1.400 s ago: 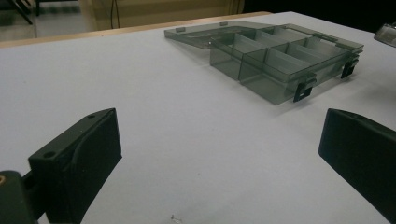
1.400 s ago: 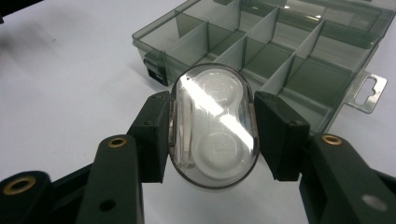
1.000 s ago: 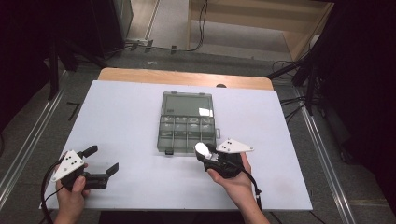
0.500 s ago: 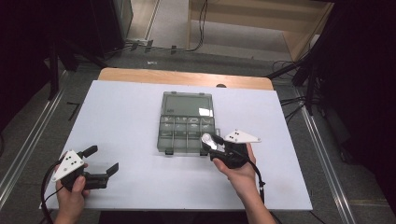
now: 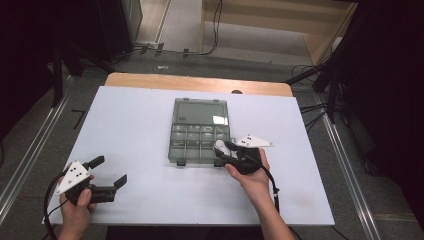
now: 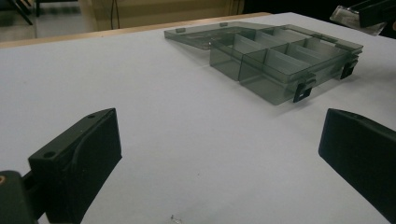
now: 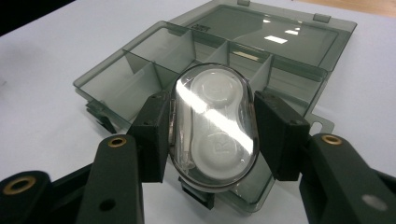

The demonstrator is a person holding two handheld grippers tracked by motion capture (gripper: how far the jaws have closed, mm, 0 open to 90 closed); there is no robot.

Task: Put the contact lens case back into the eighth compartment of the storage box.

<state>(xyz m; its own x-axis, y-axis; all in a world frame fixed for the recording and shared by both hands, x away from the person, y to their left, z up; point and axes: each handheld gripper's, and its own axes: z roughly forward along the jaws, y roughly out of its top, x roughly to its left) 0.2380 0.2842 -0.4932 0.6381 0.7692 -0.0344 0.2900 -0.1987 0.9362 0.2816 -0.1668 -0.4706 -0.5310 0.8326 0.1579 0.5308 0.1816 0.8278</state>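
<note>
We see white table (image 5: 150,125), largest thing here. On its middle, grey clear compartment box (image 5: 200,132), lid flat open on far side, compartments toward us. Left gripper (image 5: 102,177) near table's front left corner, well apart from box, jaws wide, nothing between. Right gripper (image 7: 210,121) at box's front right corner, jaws clamped on both sides of clear oval case (image 7: 212,123), white twin-cup insert inside, held above compartments.

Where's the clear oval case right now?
The clear oval case is clamped in the right tool, over the front right corner of the open compartment box in the high view.
</note>
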